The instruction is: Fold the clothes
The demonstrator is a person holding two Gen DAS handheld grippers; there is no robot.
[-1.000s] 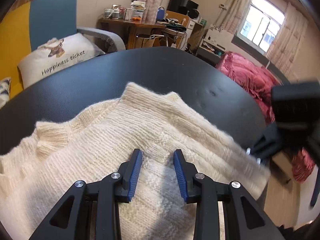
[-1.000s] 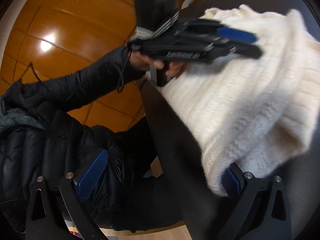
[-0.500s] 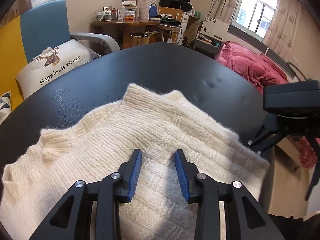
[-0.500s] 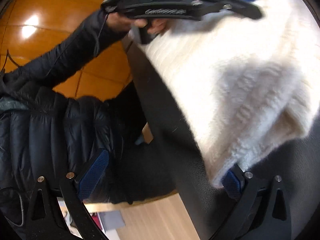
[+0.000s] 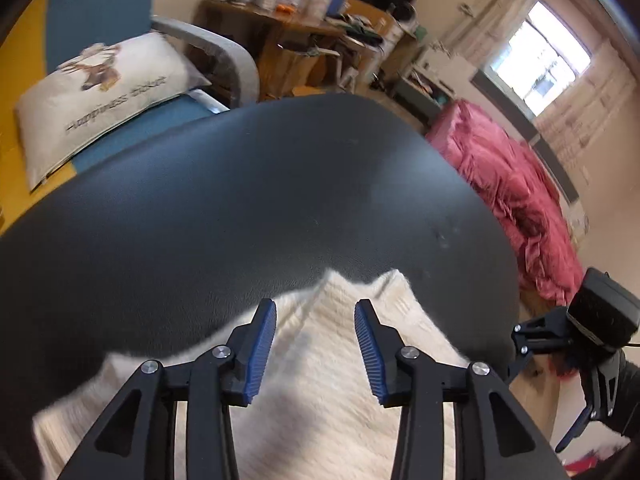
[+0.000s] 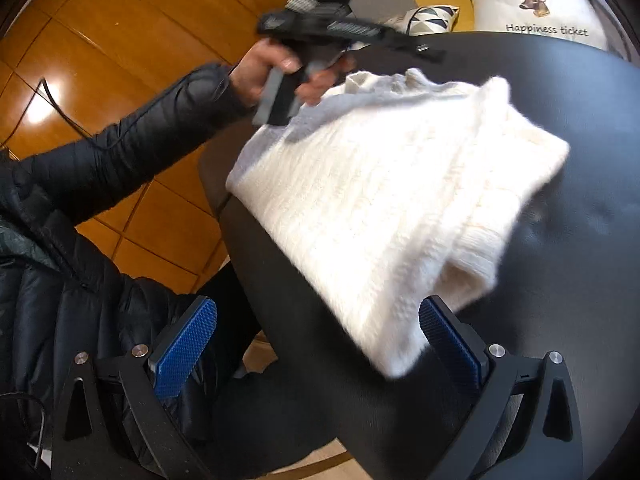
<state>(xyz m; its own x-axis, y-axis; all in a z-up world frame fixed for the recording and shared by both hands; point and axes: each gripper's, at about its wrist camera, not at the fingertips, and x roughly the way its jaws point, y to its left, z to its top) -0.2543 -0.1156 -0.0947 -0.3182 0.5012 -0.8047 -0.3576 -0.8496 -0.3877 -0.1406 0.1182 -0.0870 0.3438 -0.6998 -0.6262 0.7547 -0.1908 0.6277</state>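
My left gripper (image 5: pixel 315 322) opening above folded cream sweater (image 6: pixel 384 192) on black surface (image 5: pixel 224 208), nothing clamped; my right gripper (image 6: pixel 316 332) wide apart, empty.

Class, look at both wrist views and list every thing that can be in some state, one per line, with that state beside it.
Cream sweater: folded into a bundle, lying on the black table, one corner past the near edge.
Left claw: jaws opening, above the sweater, nothing pinched between the pads.
Right claw: wide open, holding nothing, the sweater's corner just in front of it.
Printed pillow: propped on the blue chair.
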